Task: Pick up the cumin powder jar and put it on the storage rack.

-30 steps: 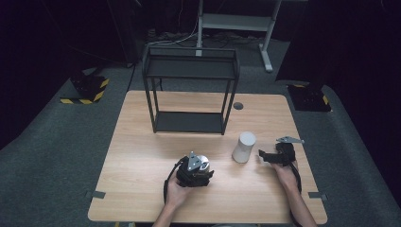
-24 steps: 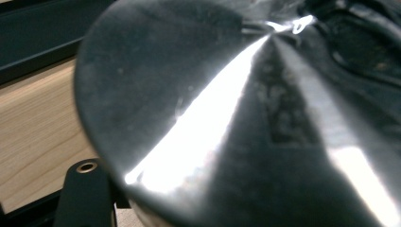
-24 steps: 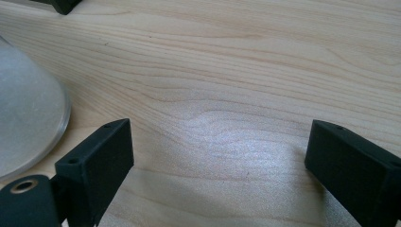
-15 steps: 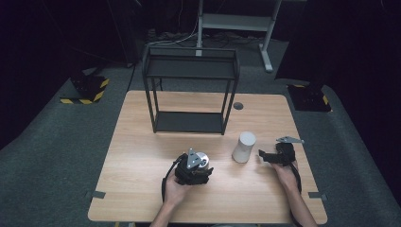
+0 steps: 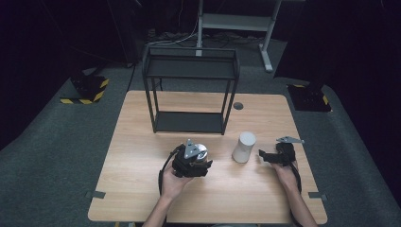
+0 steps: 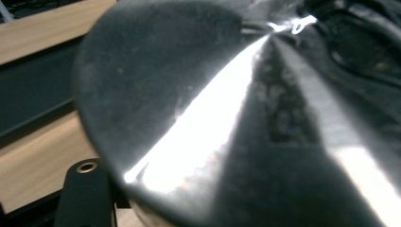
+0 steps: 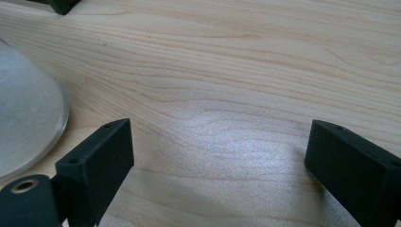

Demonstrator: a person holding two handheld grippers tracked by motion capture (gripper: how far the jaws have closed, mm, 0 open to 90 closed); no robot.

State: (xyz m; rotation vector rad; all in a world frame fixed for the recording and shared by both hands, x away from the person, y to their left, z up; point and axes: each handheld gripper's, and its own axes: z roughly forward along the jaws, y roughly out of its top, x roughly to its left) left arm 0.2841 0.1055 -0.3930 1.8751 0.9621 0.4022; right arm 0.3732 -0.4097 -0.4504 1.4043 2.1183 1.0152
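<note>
Dark grey carpet is surrounding a pale wooden worktop (image 5: 142,189), with a black metal shelf rack (image 5: 191,90) standing toward twelve o'clock. At seven o'clock, the left gripper (image 5: 193,163) is pinching a shiny metal cup (image 5: 201,152), which is looming close and blurred in the left gripper view (image 6: 236,123). A white cylinder (image 5: 244,147) is standing upright near the centre, just beside the right gripper (image 5: 261,156) at four o'clock. That gripper is resting with its jaws spread, nothing between them, the cylinder lying off at nine o'clock in the right gripper view (image 7: 26,118).
</note>
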